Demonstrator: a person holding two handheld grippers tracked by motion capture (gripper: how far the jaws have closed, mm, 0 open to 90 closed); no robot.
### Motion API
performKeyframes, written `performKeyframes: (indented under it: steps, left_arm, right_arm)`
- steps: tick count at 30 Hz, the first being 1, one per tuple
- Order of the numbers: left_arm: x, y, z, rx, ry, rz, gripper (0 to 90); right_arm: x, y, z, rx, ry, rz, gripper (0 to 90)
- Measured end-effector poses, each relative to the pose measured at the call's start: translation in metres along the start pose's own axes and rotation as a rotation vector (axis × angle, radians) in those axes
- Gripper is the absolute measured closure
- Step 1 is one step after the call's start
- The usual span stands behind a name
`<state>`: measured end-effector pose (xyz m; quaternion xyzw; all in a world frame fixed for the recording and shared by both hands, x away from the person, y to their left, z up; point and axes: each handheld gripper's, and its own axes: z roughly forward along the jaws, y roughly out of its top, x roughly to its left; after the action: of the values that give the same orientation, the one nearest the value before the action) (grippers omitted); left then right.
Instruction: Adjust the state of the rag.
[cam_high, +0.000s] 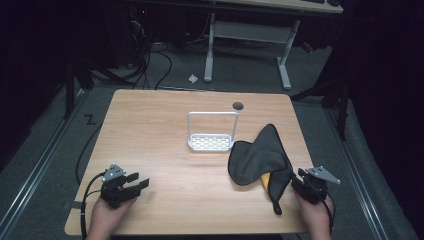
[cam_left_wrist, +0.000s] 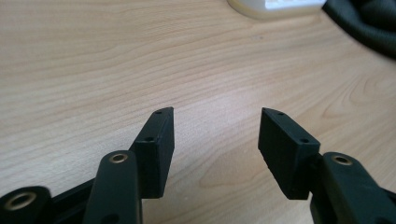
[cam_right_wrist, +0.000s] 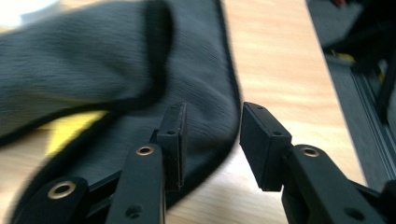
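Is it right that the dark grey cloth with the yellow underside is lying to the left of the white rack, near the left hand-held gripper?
Not quite. The cloth lies to the right of the white rack, near the right hand-held gripper, as the high view shows. The right gripper view shows its open jaws at the cloth's edge. It is dark grey with a yellow underside, as you said.
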<state>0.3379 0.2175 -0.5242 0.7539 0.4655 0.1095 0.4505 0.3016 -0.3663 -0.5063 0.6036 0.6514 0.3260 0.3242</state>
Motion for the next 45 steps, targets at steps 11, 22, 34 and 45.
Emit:
performKeyframes:
  steps: [11, 22, 34, 45]
  left_arm:
    - [-0.006, 0.002, 0.010, 0.002, -0.006, 0.032, 45.4]
    - [-0.031, 0.008, 0.020, -0.006, -0.073, 0.050, 41.6]
    - [-0.138, 0.050, 0.096, 0.007, -0.299, 0.167, 39.0]
    - [-0.215, 0.093, 0.158, 0.041, -0.381, 0.249, 39.3]
  right_arm:
    - [-0.011, -0.005, -0.003, 0.004, -0.004, 0.008, 61.6]
    - [-0.019, -0.004, -0.005, 0.006, 0.012, 0.023, 66.6]
    - [-0.023, -0.001, -0.006, -0.003, 0.065, -0.010, 86.8]
    - [-0.023, 0.000, -0.006, -0.004, 0.101, -0.017, 89.6]
